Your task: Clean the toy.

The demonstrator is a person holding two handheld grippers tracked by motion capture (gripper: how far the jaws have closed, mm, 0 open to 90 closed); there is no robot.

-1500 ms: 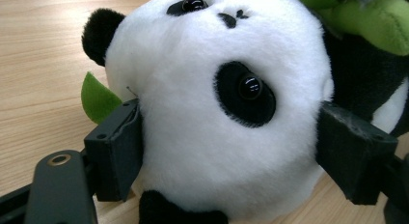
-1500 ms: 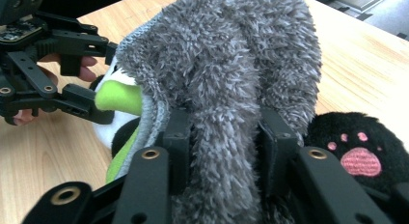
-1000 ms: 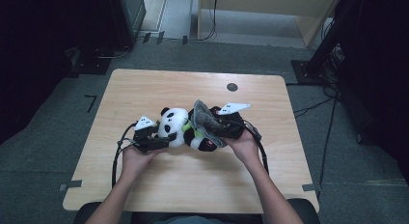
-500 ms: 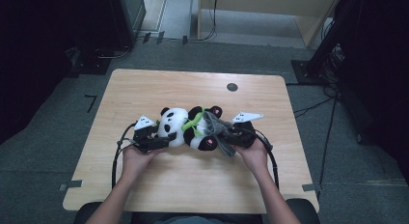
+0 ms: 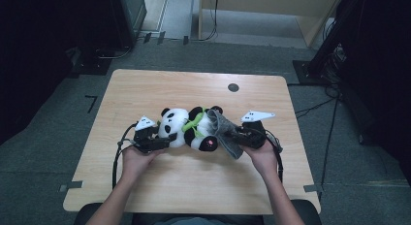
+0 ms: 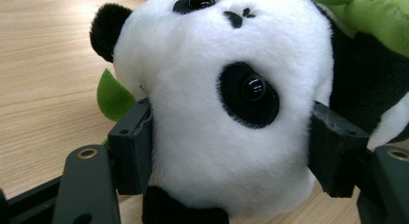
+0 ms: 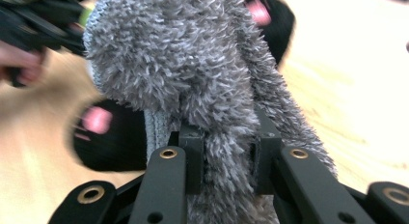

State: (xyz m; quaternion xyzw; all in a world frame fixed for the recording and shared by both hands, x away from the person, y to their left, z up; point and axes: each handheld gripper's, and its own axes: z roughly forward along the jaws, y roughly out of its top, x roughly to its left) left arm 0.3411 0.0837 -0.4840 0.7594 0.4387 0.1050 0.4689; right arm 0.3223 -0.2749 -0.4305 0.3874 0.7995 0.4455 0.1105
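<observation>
Starting at the left of the high view, the person's left hand holds the left gripper low over the wooden table, its cable looping down toward the near edge. That gripper is clamped on the white head of the panda plush toy; in the left gripper view its two pads press into either side of the head, which bulges between them, one black ear and one black eye patch facing the camera and a green leaf showing behind the left pad. The panda lies on its side near the table's middle, head to the left, a green scarf across its neck and black feet with pink soles to the right. A grey fuzzy cloth drapes over the toy's lower body. The right gripper, held in the right hand, is closed on this cloth; the right gripper view shows a fold of the grey pile pinched tightly between the pads, the jaws having just been closing. A dark round grommet sits near the far edge.
</observation>
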